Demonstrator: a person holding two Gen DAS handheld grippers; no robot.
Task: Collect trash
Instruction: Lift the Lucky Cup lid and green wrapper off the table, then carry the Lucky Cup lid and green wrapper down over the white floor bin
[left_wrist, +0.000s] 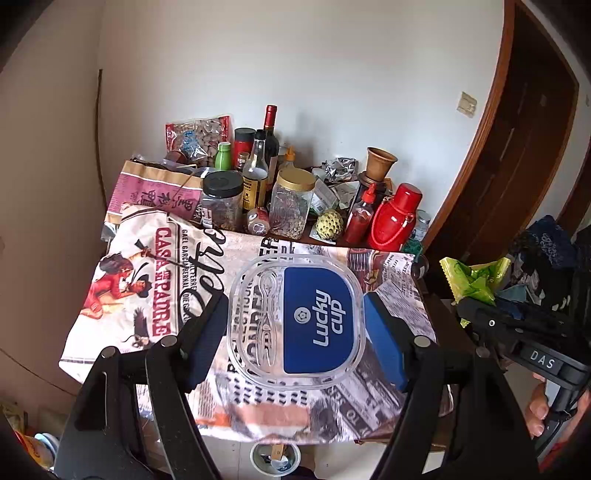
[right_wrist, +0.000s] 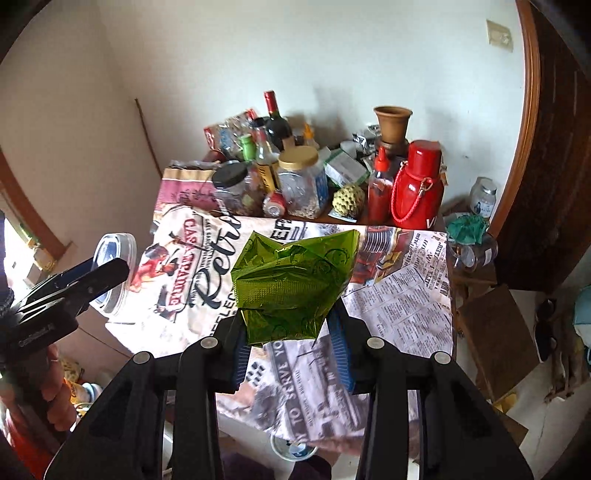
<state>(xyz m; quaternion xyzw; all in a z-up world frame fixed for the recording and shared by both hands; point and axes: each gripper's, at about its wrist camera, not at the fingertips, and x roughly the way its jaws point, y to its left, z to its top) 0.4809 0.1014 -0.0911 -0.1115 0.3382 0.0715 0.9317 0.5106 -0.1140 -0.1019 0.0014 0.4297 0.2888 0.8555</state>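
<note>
Beneath both pairs of fingers, the table (left_wrist: 413, 295) with its printed newspaper cloth (right_wrist: 406, 295) is lying largely bare on the near half, while jars and bottles (left_wrist: 291, 203) are crowding the far half against the wall. Between the spread fingers of the left gripper (left_wrist: 295, 325), a clear plastic lid with a blue Lucky Cup label (left_wrist: 295, 321) is being held across its width, both pads pressing its rim, lifted off the cloth. Between the narrow-set fingers of the right gripper (right_wrist: 291, 339), a crumpled green foil wrapper (right_wrist: 291, 284) is being pinched by its lower edge, its bulk standing up beyond the fingertips.

Judging by this, two pieces of trash are already in hand and no loose scrap is showing on the near cloth; what is remaining is dropping them. A round container (left_wrist: 275, 458) is sitting below the table's near edge, behind the fingers, possibly the bin. Open room is lying toward that near edge; the far clutter is best avoided.
</note>
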